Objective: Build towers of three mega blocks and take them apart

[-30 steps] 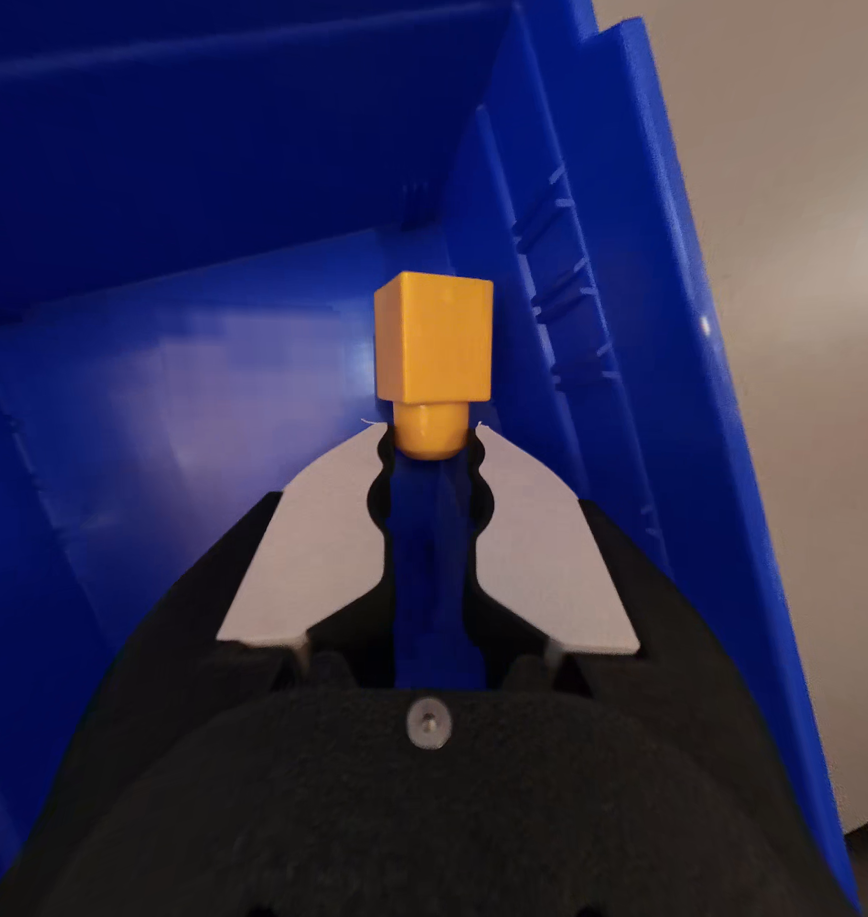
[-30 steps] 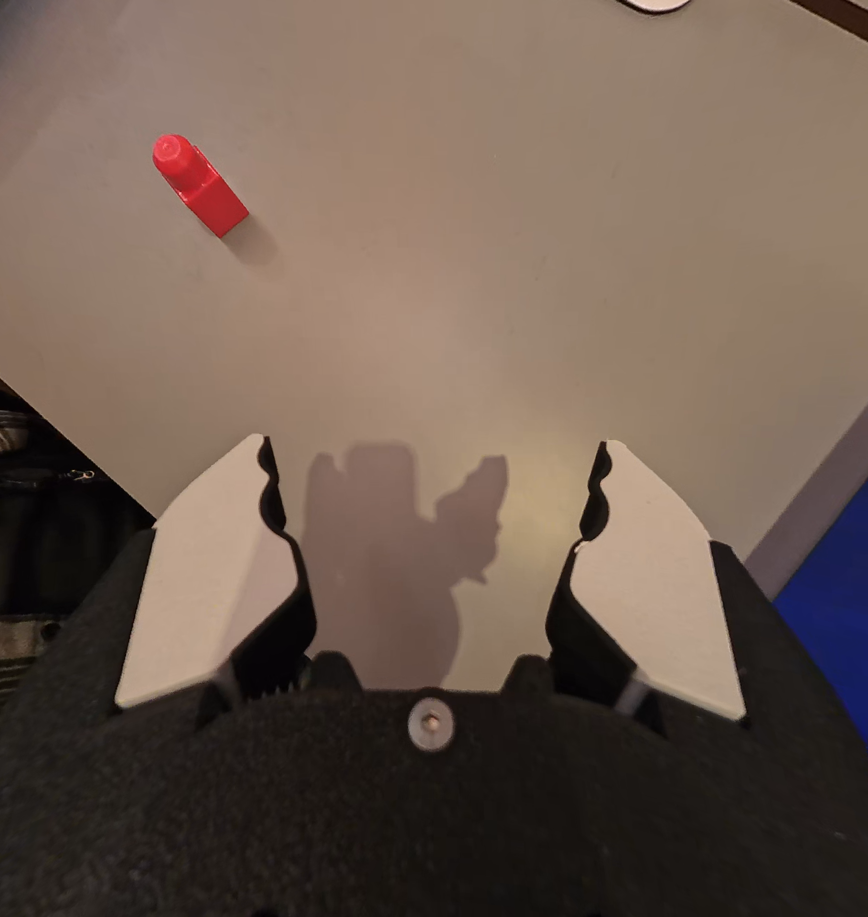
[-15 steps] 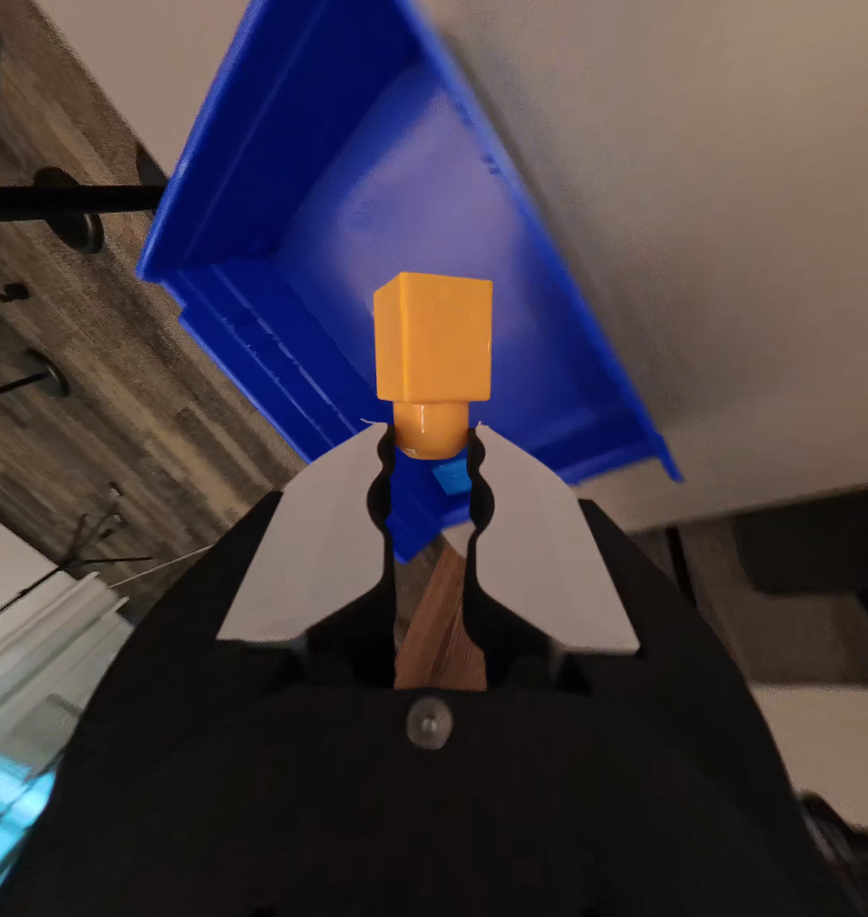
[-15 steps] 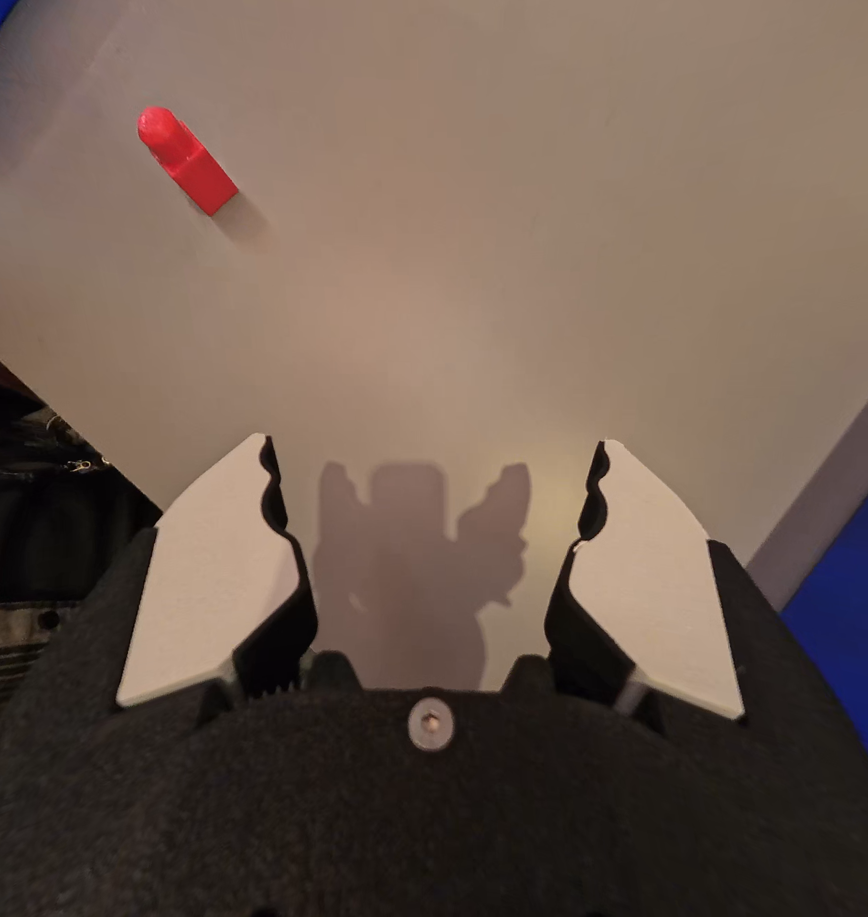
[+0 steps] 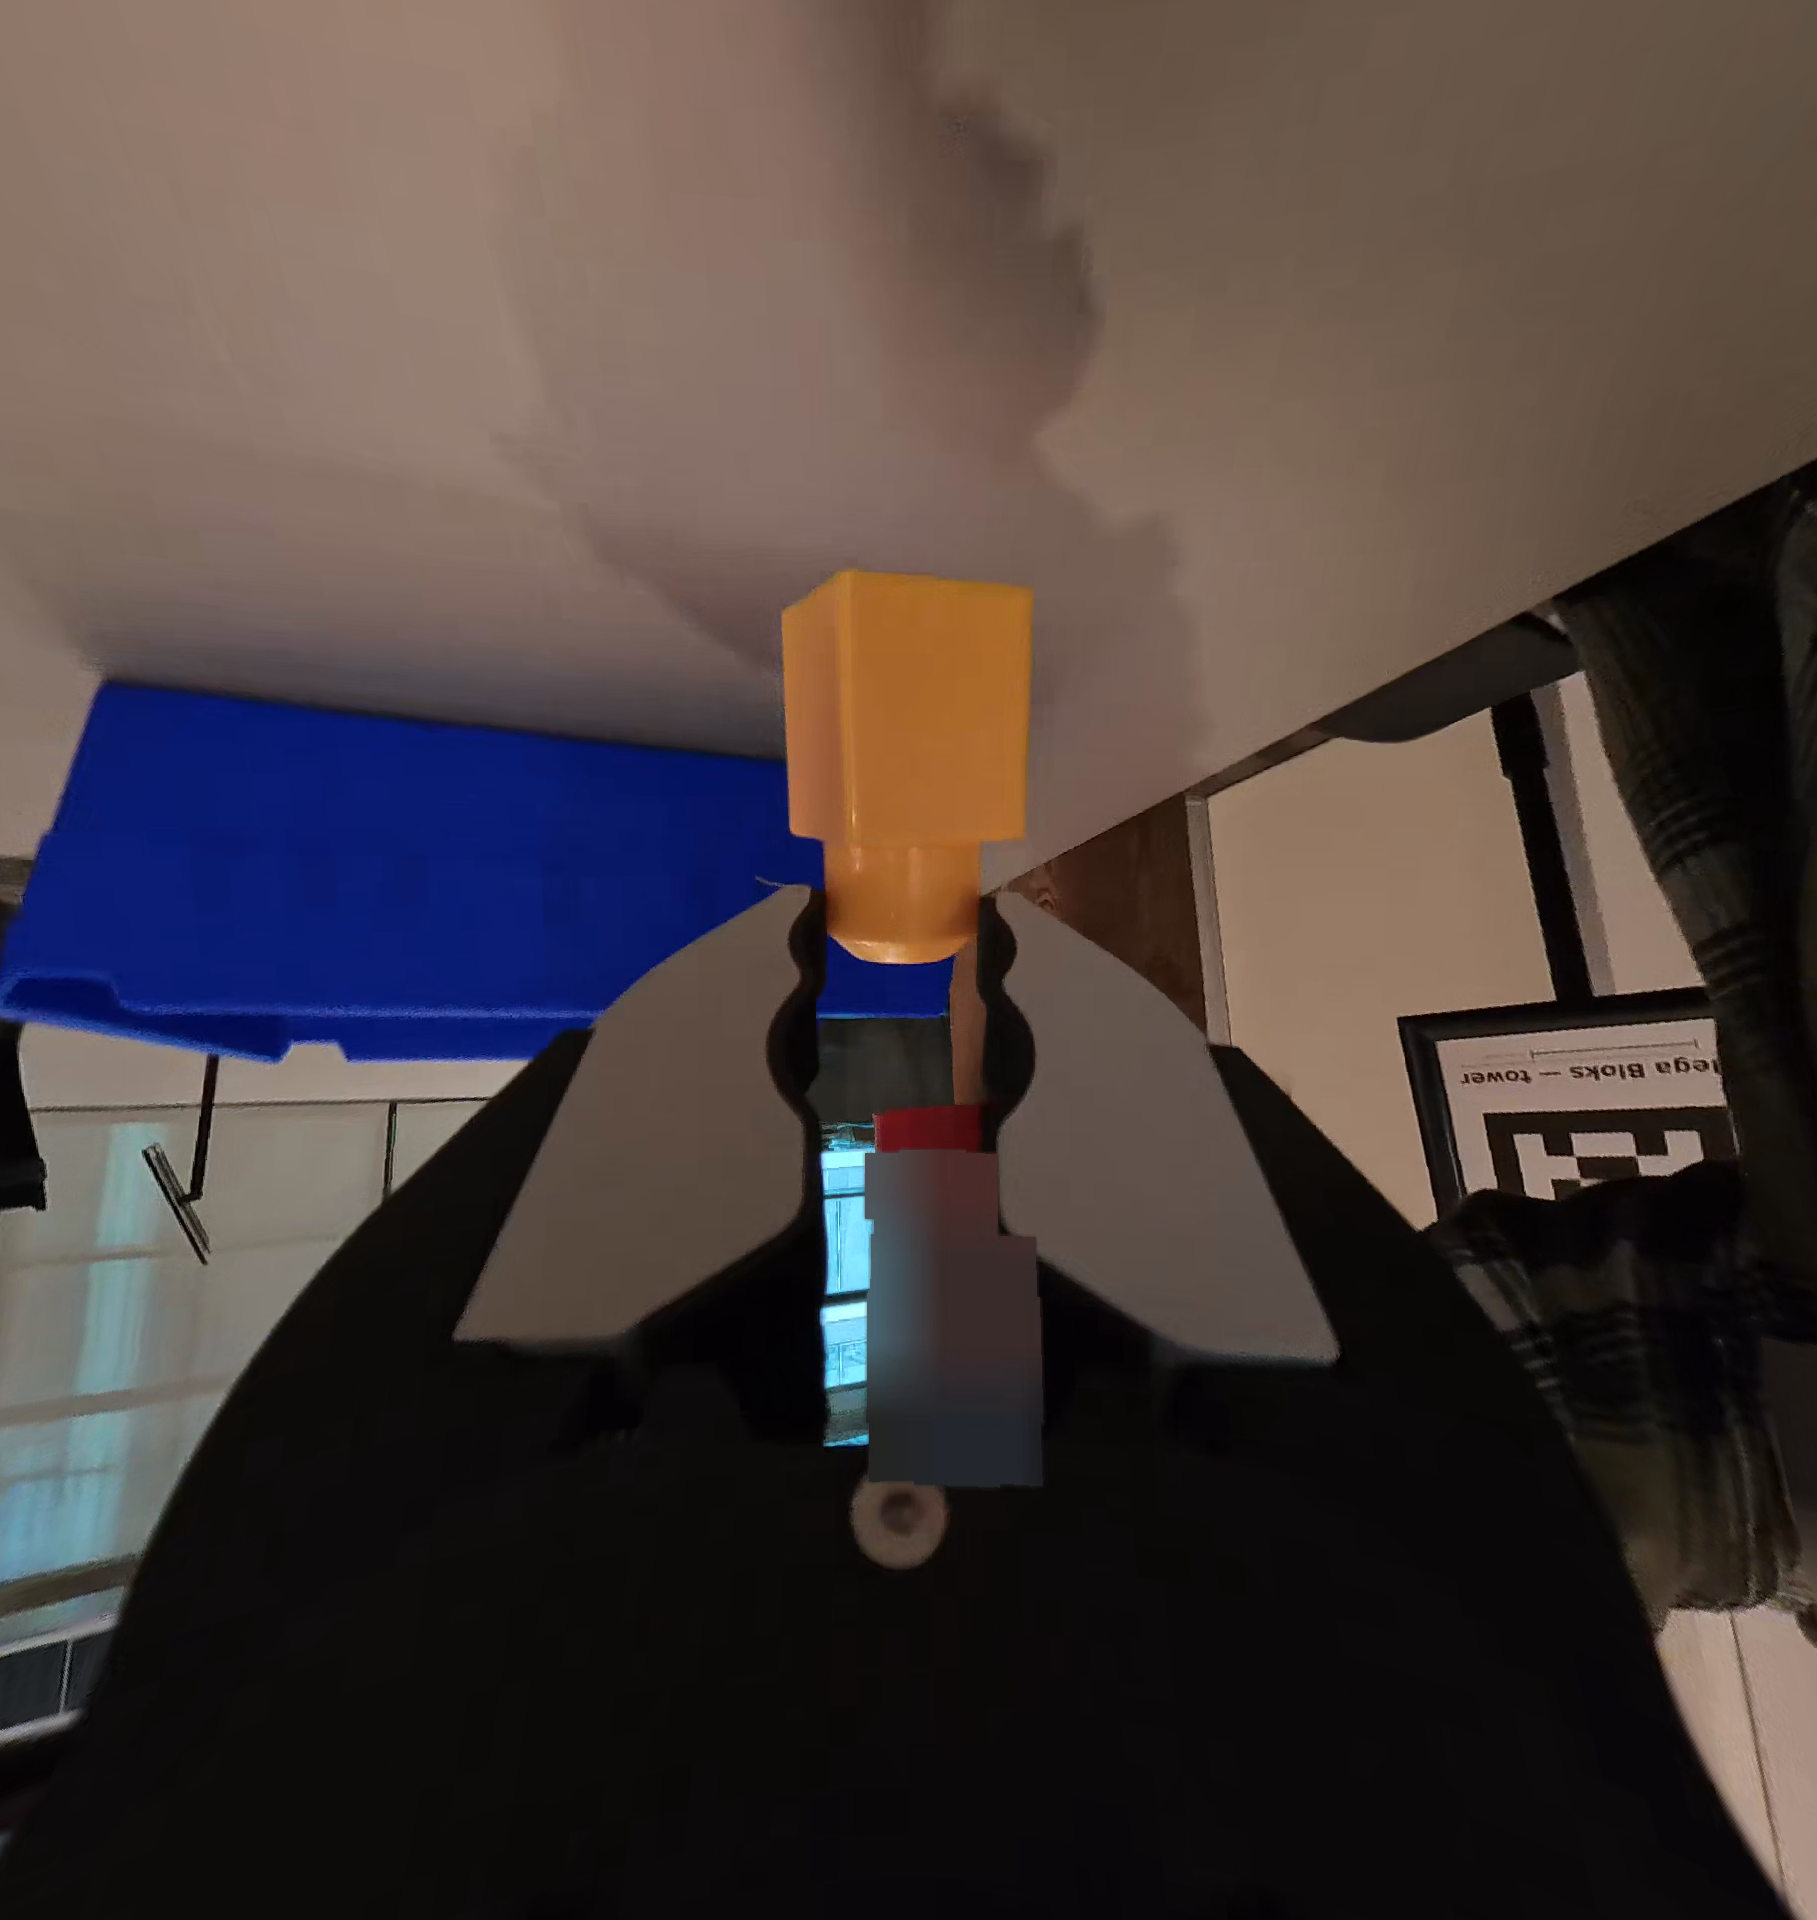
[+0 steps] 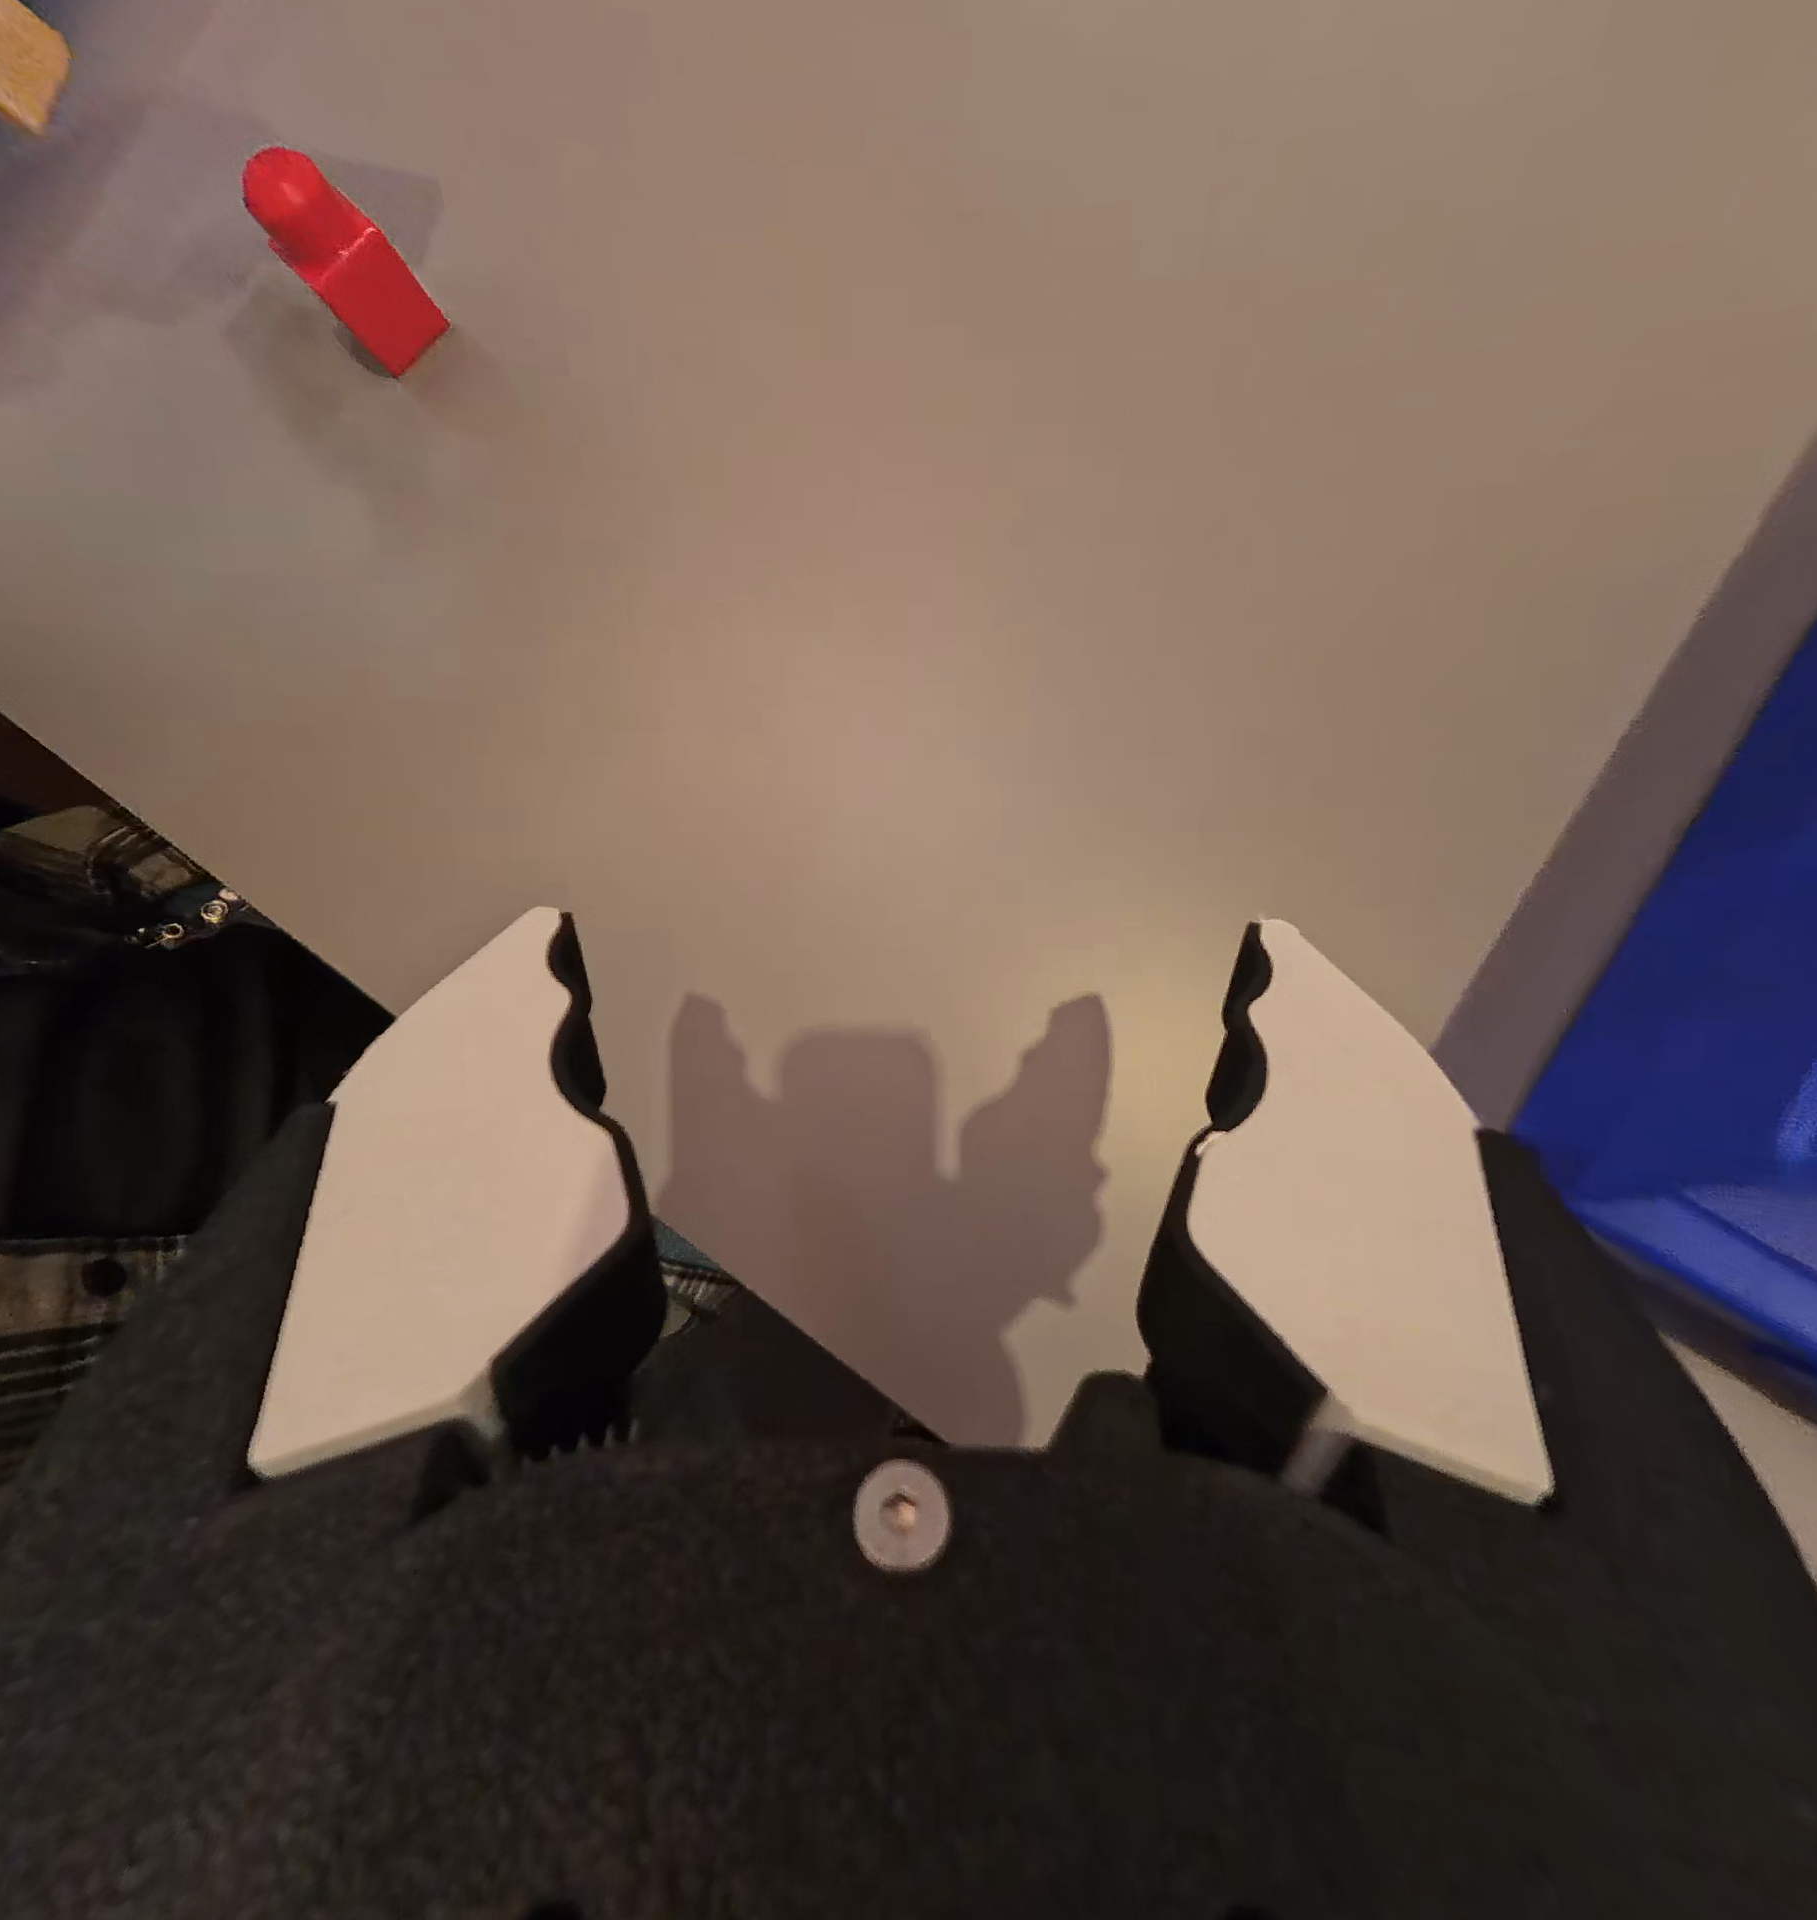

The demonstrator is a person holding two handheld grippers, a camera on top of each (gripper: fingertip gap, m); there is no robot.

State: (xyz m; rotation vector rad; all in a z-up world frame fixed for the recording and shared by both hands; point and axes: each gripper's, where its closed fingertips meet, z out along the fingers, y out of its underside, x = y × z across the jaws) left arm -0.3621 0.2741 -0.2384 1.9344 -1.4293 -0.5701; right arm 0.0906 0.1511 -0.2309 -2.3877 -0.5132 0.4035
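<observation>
Left gripper (image 5: 902, 914) clamped on orange block (image 5: 909, 717) by its stud — right gripper (image 6: 904, 935) spread wide, empty; red block (image 6: 348, 265) on table (image 6: 987, 416).

Black grippers, pale grey fingers (image 6: 447, 1195)

Dim warm overhead light, fingers' (image 6: 447, 1174) hard shadow on the table (image 6: 987, 520), motion-blurred, fisheye-bent edges.

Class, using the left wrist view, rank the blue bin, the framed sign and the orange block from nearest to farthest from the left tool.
1. orange block: clamped by its stud in the left tool.
2. blue bin: behind the block, on the left.
3. framed sign: far right, beyond the table edge.
</observation>
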